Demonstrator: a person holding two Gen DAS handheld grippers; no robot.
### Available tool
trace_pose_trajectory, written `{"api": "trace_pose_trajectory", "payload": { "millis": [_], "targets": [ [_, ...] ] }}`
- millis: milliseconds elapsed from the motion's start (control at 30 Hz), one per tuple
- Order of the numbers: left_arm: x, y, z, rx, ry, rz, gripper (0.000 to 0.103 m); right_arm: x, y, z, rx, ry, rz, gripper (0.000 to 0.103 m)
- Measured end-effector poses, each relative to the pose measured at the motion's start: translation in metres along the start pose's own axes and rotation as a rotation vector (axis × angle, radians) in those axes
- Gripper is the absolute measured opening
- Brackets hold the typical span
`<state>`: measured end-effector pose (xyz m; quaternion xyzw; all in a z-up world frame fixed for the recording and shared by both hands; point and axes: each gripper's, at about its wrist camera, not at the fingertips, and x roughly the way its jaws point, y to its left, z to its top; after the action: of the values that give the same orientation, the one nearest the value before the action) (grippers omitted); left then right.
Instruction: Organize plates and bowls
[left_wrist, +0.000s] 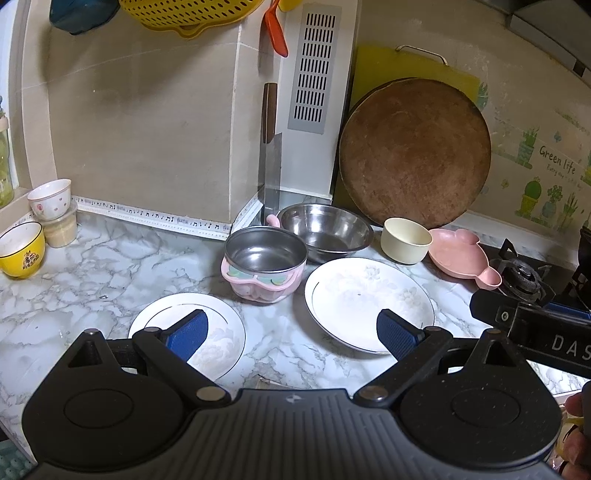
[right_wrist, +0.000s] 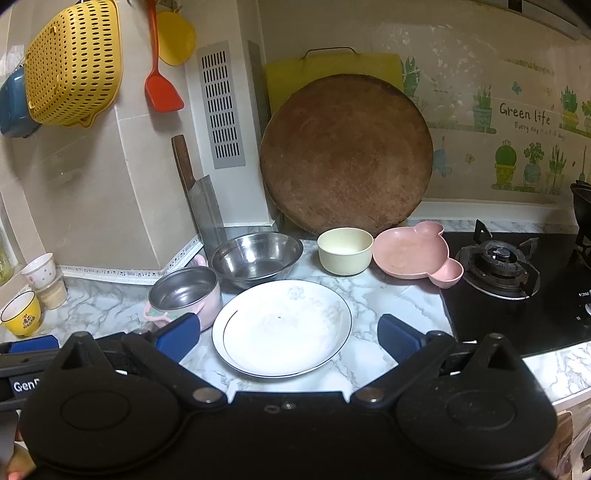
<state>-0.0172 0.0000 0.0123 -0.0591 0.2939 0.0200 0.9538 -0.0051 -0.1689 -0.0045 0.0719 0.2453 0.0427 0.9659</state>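
Note:
Two white plates lie on the marble counter (left_wrist: 92, 258): a smaller plate (left_wrist: 218, 332) at the left and a larger plate (left_wrist: 365, 299) (right_wrist: 284, 328) at the right. Behind them stand a pink-cased steel bowl (left_wrist: 264, 264) (right_wrist: 184, 295), a plain steel bowl (left_wrist: 327, 230) (right_wrist: 256, 258), a cream cup-bowl (left_wrist: 404, 240) (right_wrist: 345, 251) and a pink bear-shaped dish (left_wrist: 461, 256) (right_wrist: 417, 258). My left gripper (left_wrist: 291, 334) hovers open between the two plates, its left pad over the smaller one. My right gripper (right_wrist: 288, 336) is open above the larger plate, holding nothing.
A round wooden board (left_wrist: 415, 155) (right_wrist: 345, 155) and a cleaver (left_wrist: 271, 162) (right_wrist: 203, 203) lean on the back wall. Small cups (left_wrist: 22, 254) (right_wrist: 22, 314) sit far left. A gas burner (right_wrist: 498, 266) lies on the right. A yellow colander (right_wrist: 74, 62) and a red spatula (right_wrist: 160, 88) hang above.

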Motion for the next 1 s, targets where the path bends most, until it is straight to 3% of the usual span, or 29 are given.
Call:
{"api": "trace_pose_trajectory", "payload": {
  "millis": [1000],
  "targets": [
    [-0.004,0.0013,0.0011,0.001,-0.024,0.01,0.099,0.0007,0.0034,0.003,-0.002,-0.015,0.006,0.102]
  ]
}}
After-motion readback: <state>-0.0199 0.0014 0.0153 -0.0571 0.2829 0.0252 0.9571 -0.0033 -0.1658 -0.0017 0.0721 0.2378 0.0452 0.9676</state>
